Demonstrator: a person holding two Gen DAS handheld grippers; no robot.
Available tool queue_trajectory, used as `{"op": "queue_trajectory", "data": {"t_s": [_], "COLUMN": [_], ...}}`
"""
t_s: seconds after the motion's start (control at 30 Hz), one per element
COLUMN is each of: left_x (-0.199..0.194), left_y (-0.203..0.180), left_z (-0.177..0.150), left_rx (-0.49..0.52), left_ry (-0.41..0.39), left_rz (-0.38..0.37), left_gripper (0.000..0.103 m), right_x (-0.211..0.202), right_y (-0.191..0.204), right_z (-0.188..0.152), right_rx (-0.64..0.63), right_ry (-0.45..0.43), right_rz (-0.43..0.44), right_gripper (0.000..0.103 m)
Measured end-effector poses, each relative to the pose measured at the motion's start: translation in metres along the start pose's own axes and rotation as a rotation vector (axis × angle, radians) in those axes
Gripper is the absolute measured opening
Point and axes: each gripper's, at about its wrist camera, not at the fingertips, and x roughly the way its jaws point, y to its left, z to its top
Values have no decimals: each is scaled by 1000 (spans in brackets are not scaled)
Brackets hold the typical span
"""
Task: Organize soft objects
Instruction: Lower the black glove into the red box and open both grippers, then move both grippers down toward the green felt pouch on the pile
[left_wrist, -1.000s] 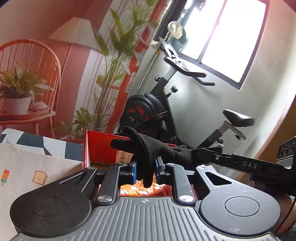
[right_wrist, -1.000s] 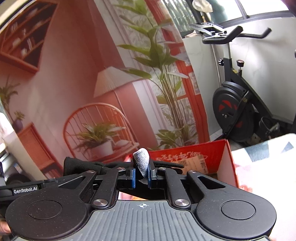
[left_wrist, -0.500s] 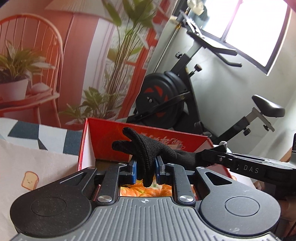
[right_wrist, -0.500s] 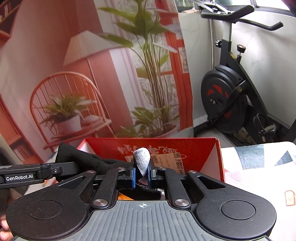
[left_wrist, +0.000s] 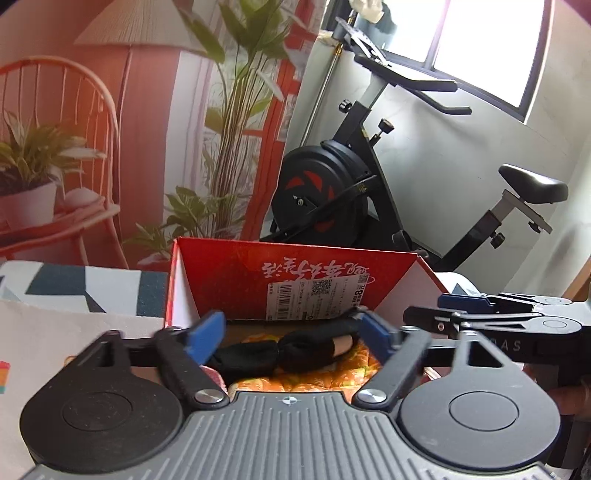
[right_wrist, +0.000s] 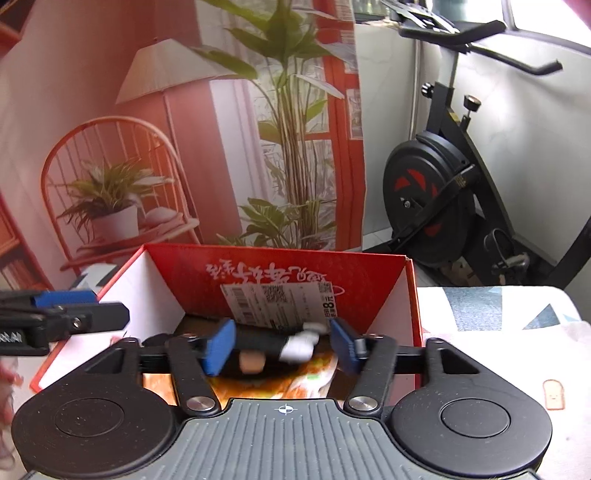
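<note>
A black glove (left_wrist: 295, 350) lies loose inside the red cardboard box (left_wrist: 258, 269), on top of an orange printed item (left_wrist: 325, 376). My left gripper (left_wrist: 290, 332) hovers over the box with its jaws opening wide, and the glove lies below and between the blue pads without touching them. In the right wrist view the glove (right_wrist: 255, 341) is blurred, its pale fingertip towards the right. My right gripper (right_wrist: 282, 341) is also opening above the box (right_wrist: 280, 266), its pads clear of the glove. Each gripper shows at the edge of the other's view: right gripper (left_wrist: 439, 308), left gripper (right_wrist: 88, 308).
The box stands on a table with a patterned cloth (left_wrist: 55, 321) (right_wrist: 498, 332). Behind it hangs a printed backdrop of a chair, lamp and plants. An exercise bike (left_wrist: 332, 199) (right_wrist: 432, 206) stands beyond the table near the window.
Both grippers were shut on the glove, held stretched above the box. Both have opened, and the glove has dropped into the box. The views have tilted down towards the box.
</note>
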Motion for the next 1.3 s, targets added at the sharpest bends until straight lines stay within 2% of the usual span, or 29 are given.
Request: {"op": "queue_trajectory", "data": {"t_s": [0.03, 0.07, 0.1, 0.2, 0.4, 0.73, 0.93, 1.07, 1.23, 1.3], "left_x": [-5, -10, -16, -32, -65, -107, -114, -113, -112, -113], "left_y": [-1, -2, -2, -3, -11, -7, -8, -7, -6, -6], "left_z": [-1, -2, -4, -12, -44, -112, -144, -161, -170, -171], "left_rx": [7, 12, 13, 10, 59, 38, 8, -36, -57, -64], "left_ry": [-9, -15, -18, -20, -14, 37, 89, 119, 137, 135], "left_rz": [1, -1, -5, -18, 24, 0, -18, -26, -16, -17], "left_gripper": [96, 98, 99, 100, 100, 100, 100, 100, 99, 98], "right_x": [-4, -9, -15, -32, -68, -113, -133, -140, -142, -140], "right_y": [3, 5, 7, 12, 17, 30, 38, 42, 42, 39], "right_z": [-2, -4, -6, -15, -44, -123, -168, -192, -204, -204], "right_rx": [-7, -12, -16, -33, -22, 30, 57, 31, 15, 24], "right_ry": [-3, -8, -16, -38, -52, -34, -33, -32, 0, 9], "right_rz": [1, 5, 10, 20, 42, 70, 39, 27, 23, 20], "right_gripper": [67, 75, 84, 97, 101, 102, 103, 103, 101, 97]}}
